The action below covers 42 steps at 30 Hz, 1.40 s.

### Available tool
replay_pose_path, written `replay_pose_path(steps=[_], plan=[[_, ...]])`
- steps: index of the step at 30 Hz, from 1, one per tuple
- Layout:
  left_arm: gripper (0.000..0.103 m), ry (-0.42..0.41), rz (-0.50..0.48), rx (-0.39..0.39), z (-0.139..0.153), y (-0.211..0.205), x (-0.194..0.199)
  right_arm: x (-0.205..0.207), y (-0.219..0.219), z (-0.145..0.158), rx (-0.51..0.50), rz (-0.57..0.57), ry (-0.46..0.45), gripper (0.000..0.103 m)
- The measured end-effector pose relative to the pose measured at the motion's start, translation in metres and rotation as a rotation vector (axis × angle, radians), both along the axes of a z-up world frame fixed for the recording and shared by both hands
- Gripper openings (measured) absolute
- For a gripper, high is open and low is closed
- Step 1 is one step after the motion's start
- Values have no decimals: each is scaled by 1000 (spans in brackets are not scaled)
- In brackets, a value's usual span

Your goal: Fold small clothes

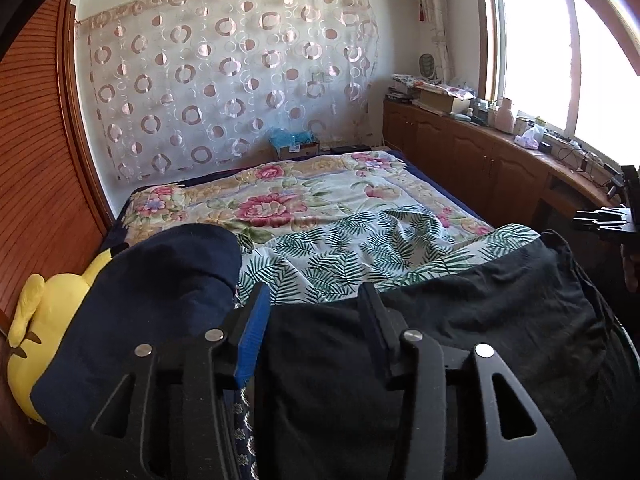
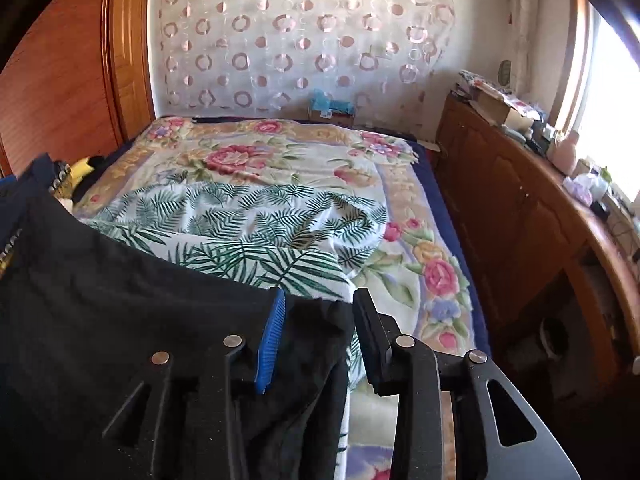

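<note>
Black cloth (image 1: 460, 320) is lying spread along the near edge of the bed (image 1: 320, 196), covering the lower part of a fern-print sheet (image 1: 340, 248); that sheet is resting on a floral blanket (image 2: 248, 156).

Left gripper (image 1: 316, 312) is hovering over the cloth's left part, its jaws standing apart; the cloth is lying beneath and between them, and the blue pad (image 1: 252, 340) and the black one are not pressing on it. A navy garment (image 1: 160, 292) is bunching up just left of that gripper, and a yellow plush toy (image 1: 44, 320) is peeking out beside it against the wooden wardrobe (image 1: 40, 140).

Right gripper (image 2: 320, 320) is sitting at the cloth's right corner, jaws also apart; a fold of the cloth (image 2: 316, 344) is rising into the gap, touching or nearly touching the blue pad (image 2: 272, 348), while the black pad is standing clear of it; whether the fold is truly free I cannot tell for certain, though no squeeze is showing.

A ring-patterned curtain (image 1: 232, 68) is hanging on the far wall; a cluttered wooden cabinet (image 2: 520, 200) is running along the window side.
</note>
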State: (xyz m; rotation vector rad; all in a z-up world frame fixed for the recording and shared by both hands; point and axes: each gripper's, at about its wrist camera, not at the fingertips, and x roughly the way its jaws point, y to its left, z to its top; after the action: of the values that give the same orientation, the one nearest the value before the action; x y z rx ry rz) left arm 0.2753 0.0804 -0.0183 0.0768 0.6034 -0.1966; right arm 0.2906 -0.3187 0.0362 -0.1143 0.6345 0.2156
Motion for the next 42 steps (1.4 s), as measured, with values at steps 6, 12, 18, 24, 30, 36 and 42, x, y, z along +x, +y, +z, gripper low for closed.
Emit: replay_pose_path(steps=[6,12,18,24,30,36,42], plan=[[90,52,-41,-93,-8,8,-29,-78,2,-6,10,35,-15,37],[90,83,-62,-62,-24,0,-63,-142,-5,-29,39,21,53,37],[90,104,-28,-37,-37,7,-93,-170,-19,-47,44,-15,138,37],[86,175,6,-9,-64,21,-114,-171,-26,-41,74,-14,166,48],[67,200,23,-60,-71,23,-133,-169,-23,-41,41,-37,141,57],[47,254,27,-79,-84,19,-132,-162,-13,-55,27,-46,131,58],[47,287,43,-100,-92,19,-121,-163,-9,-60,36,-41,127,58]])
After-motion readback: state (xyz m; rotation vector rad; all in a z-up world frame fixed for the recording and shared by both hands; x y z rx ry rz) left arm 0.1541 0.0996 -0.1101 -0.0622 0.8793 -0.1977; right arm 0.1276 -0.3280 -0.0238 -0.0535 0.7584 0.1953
